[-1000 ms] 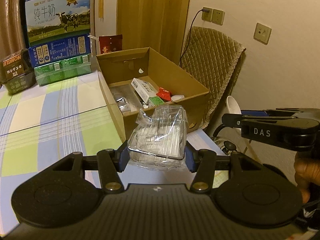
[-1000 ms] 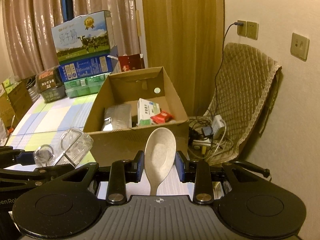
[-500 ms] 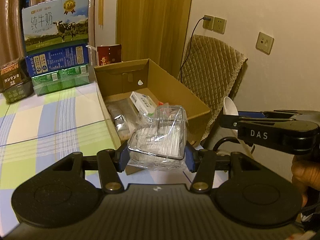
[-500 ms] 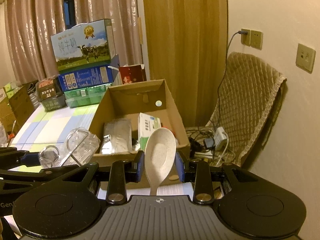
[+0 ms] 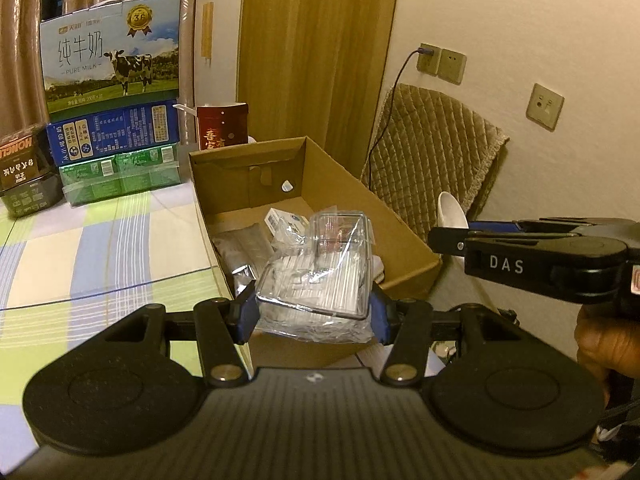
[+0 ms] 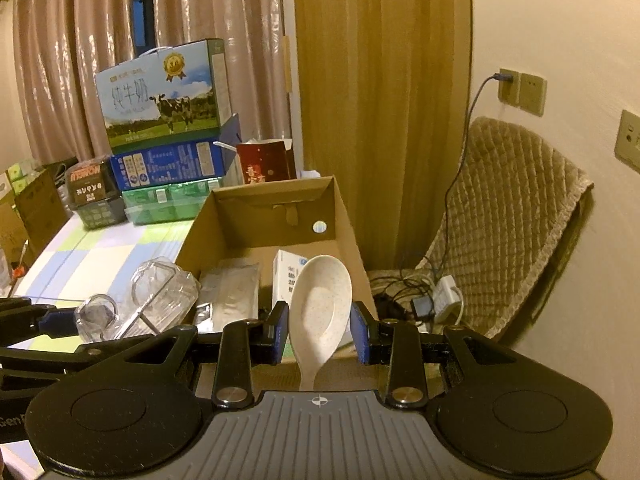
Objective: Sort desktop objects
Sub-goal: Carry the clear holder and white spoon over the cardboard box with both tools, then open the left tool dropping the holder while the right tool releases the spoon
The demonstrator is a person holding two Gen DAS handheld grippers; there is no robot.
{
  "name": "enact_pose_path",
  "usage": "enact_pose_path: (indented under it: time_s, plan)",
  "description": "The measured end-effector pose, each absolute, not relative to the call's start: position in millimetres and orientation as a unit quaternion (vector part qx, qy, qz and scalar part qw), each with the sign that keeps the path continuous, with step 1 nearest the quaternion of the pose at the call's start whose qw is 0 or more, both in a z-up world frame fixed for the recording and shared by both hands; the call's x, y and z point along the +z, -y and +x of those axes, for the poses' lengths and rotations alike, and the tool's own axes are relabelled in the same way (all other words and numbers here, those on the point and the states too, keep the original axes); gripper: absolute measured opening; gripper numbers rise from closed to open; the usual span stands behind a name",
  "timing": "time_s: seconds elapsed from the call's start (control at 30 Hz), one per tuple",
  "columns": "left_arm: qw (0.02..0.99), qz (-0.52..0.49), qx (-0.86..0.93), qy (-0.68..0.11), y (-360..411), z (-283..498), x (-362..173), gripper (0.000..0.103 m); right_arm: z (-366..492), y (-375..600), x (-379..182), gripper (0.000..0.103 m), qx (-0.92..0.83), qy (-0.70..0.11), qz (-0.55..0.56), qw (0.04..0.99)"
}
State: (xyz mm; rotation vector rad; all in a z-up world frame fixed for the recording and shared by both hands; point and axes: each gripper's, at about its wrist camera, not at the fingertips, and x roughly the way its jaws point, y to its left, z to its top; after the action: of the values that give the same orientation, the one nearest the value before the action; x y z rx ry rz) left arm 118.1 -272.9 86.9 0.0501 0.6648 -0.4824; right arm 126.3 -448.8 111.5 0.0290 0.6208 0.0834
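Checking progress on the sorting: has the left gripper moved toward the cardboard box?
Yes. The left gripper has come closer to the cardboard box.

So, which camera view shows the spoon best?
The right wrist view: the whole bowl of the spoon faces the camera, held in the right hand-held gripper. The left wrist view shows only its bowl edge-on.

Dim warm yellow indoor light, fisheye-bent edges, dark vignetted corners, slightly soft
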Motion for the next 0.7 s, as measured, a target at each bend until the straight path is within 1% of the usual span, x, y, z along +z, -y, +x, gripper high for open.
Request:
enact_pose_path:
  time_s: [0.63,0.7]
  plan:
    - [0.916,0.008,-0.231,-0.329,283,178,77,0.049,194,441,102,0.03,0.058,-0.323,-0.014,0.945]
    - [0.916,0.006,-0.23,-0.33,283,183,76,0.049,200,441,102,0.029,0.059,-0.321,-0.015,0.945]
